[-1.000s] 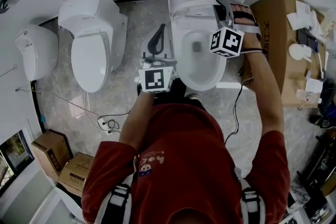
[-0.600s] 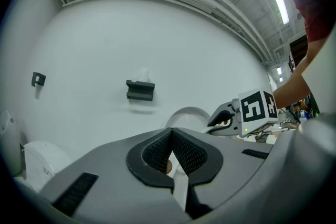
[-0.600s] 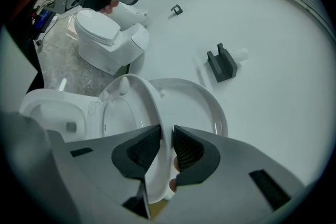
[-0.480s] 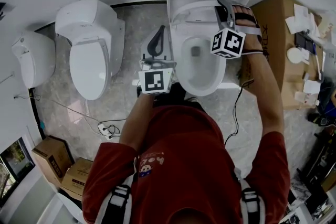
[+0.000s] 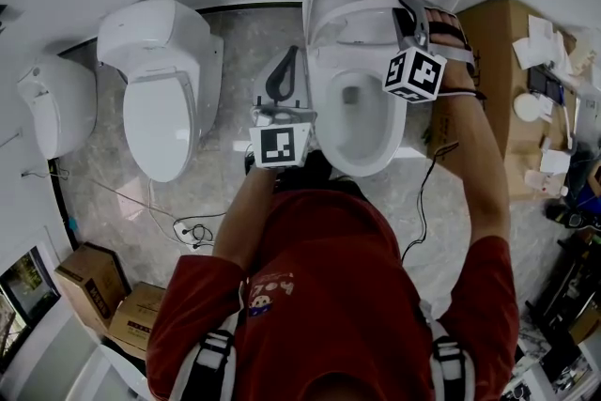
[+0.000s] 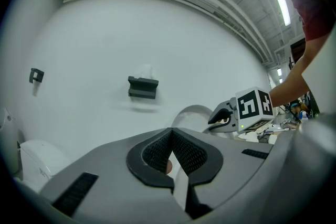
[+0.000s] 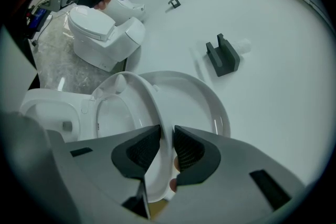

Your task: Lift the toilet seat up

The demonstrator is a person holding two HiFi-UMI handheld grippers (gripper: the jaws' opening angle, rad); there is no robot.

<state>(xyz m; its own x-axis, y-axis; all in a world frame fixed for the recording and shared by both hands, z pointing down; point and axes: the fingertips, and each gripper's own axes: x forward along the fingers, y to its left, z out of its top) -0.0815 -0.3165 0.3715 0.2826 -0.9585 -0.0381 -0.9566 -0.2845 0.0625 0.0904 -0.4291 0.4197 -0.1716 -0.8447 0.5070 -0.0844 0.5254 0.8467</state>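
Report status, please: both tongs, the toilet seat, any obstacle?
Right tongs shut on toilet seat. Seat tilted up, close to open lid. Left tongs shut, empty, beside the bowl. Nothing seen blocking.

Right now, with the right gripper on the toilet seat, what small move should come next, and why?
Probably tip the toilet seat back toward the lid with the right gripper clamped. Its pads pinch the seat's rim, the seat stands partly raised, and a gap shows between it and the open lid behind.
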